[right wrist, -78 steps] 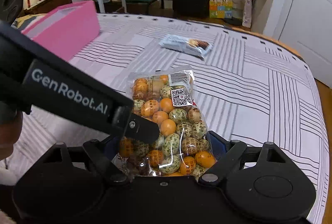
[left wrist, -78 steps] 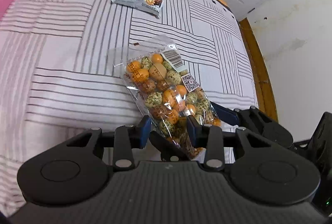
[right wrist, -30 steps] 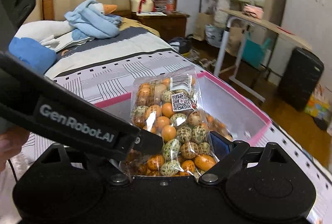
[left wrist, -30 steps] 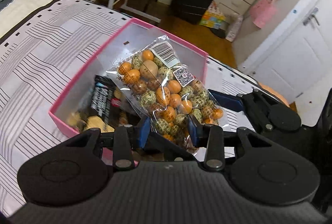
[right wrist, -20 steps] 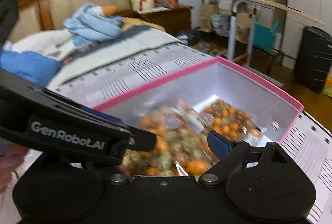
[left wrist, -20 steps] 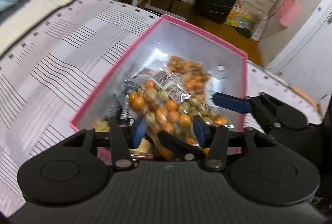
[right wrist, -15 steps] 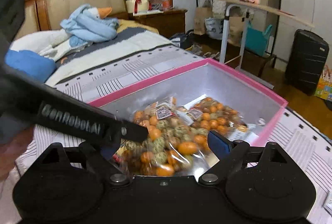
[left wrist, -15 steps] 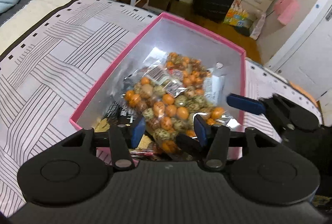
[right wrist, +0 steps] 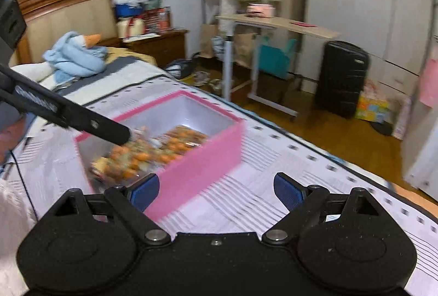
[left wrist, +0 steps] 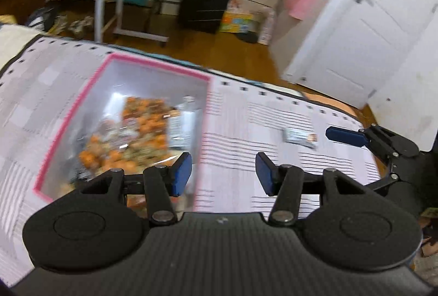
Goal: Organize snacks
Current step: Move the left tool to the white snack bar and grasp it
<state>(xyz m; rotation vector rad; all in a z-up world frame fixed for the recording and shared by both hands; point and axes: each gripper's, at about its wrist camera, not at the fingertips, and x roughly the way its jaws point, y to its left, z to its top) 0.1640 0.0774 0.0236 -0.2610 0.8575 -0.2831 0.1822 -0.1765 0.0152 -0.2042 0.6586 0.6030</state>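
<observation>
a: where is the last snack?

b: the snack bar (left wrist: 300,135) lies flat on the striped bed (left wrist: 273,115), away from the pink box (left wrist: 153,68). its long side runs across.

a: and the bag of nuts (left wrist: 128,142)?

b: inside the box.

a: which tongs are nearer the bar?

b: i think the right gripper (right wrist: 216,190); its blue tip shows just beside the bar. its fingers are wide apart, holding nothing. the left gripper (left wrist: 223,172) is let go and empty too.

Black hand-held gripper (left wrist: 223,172) with blue finger pads (left wrist: 180,172), silver pivot screws, ribbed body, white fuzzy sleeve (right wrist: 11,213)
</observation>
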